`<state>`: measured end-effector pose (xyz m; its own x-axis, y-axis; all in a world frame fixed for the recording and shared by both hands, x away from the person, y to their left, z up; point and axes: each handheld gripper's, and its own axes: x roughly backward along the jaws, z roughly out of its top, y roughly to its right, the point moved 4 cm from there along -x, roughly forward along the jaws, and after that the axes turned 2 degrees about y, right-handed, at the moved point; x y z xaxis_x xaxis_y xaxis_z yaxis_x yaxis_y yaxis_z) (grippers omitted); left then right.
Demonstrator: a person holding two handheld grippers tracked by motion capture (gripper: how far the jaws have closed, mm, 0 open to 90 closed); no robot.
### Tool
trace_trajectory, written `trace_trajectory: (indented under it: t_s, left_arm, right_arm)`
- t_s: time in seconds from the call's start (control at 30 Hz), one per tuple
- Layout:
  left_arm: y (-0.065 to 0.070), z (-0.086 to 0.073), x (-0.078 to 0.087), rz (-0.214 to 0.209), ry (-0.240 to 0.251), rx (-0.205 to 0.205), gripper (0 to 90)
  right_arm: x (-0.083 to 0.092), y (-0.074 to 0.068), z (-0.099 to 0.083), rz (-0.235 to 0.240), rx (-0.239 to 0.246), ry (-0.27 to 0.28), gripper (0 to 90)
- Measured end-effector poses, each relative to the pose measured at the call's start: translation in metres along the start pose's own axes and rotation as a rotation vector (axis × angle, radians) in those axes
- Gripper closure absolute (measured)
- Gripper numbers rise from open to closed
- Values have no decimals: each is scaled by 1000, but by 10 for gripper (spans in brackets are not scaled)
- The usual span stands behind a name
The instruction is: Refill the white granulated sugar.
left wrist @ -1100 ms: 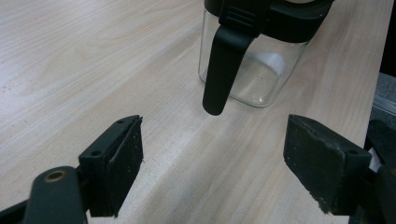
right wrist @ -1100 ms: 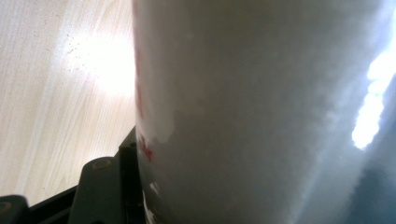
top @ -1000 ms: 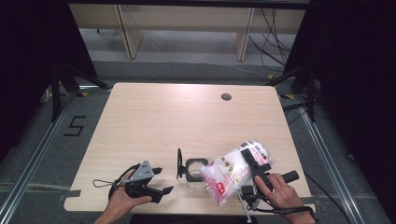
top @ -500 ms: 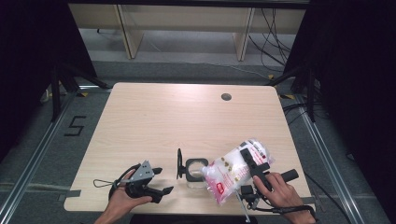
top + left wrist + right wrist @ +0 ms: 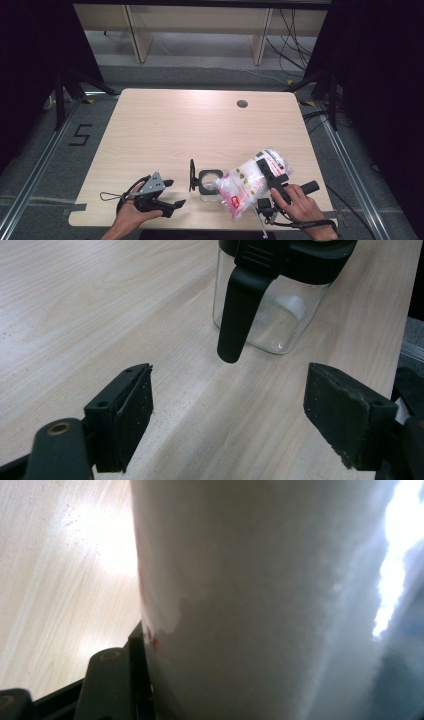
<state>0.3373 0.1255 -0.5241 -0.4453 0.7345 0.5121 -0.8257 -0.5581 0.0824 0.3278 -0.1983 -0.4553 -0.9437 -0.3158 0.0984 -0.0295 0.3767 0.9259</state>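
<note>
A pale wooden bench [image 5: 165, 130] is seen on a grey floor, with a dark hole [image 5: 242, 104] near its far right edge. At the near edge a glass jar [image 5: 209, 183] stands with its lid swung open. The left gripper [image 5: 169, 194] is held wide open and empty, left of the jar. A white bag [image 5: 247, 185] is clamped in the right gripper [image 5: 267, 172] and tilted toward the jar's mouth.
</note>
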Motion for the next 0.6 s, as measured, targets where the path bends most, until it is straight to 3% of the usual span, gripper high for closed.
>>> trace_trajectory:
  t_s: [0.1,0.17,0.3,0.33,0.4,0.43,0.57,0.6]
  left_arm:
    - [0,0,0,-2,2,2,194]
    - [0,0,0,-3,2,0,194]
    - [0,0,0,-1,2,0,194]
    - [1,0,0,1,8,18,193]
    - [-1,0,0,-3,3,0,194]
    - [0,0,0,-3,2,2,193]
    - [0,0,0,0,7,12,193]
    - [-1,0,0,-3,2,-3,194]
  right_arm:
    - [0,-1,-1,-1,-6,-5,388]
    - [-1,1,0,-10,16,3,388]
    - [0,-1,-1,-7,-19,-1,388]
    - [-1,-4,0,5,-66,6,388]
    - [0,-5,-1,9,-86,7,388]
    - [0,-3,-1,8,-56,-4,389]
    - [-1,-4,-2,4,-44,-1,389]
    - [-1,-4,-2,6,-46,-4,389]
